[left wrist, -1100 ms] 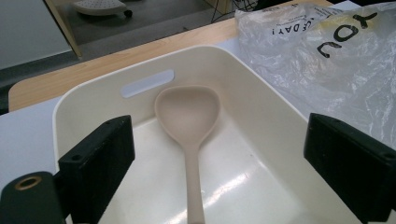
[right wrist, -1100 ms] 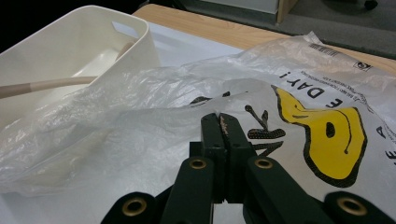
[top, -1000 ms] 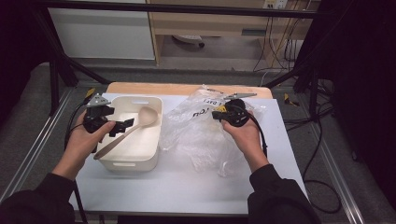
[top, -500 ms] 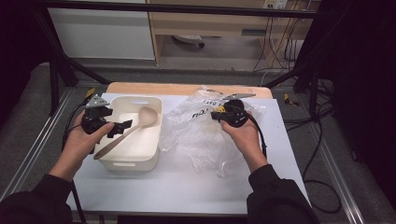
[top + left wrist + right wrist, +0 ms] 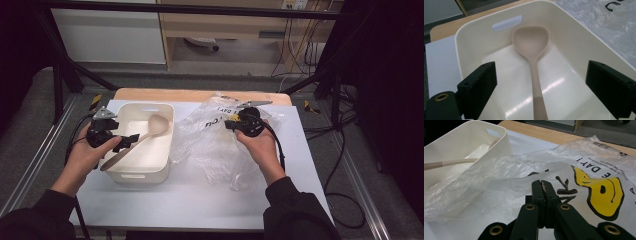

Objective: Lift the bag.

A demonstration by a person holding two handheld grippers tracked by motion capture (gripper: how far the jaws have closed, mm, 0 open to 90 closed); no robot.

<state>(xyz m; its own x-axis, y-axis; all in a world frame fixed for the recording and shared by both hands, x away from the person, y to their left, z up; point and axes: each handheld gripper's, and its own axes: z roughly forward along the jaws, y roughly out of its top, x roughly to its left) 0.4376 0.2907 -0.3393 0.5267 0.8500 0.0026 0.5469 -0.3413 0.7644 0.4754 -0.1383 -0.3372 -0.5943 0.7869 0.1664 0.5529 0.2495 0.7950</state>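
Observation:
A beige spoon lies slanted in a cream plastic tub on the left of the table, its bowl toward the tub's far wall. My left gripper hovers over the tub's near left edge, open, with the spoon handle passing between its wide-set jaws without touching them. A crumpled clear plastic bag with a yellow print lies right of the tub. My right gripper sits over the bag, its jaws shut together with nothing seen between them.
A white sheet covers the table, with a wooden strip along the far edge. Black frame bars and cables stand at both sides. The tub and the spoon handle lie to the left of the right gripper.

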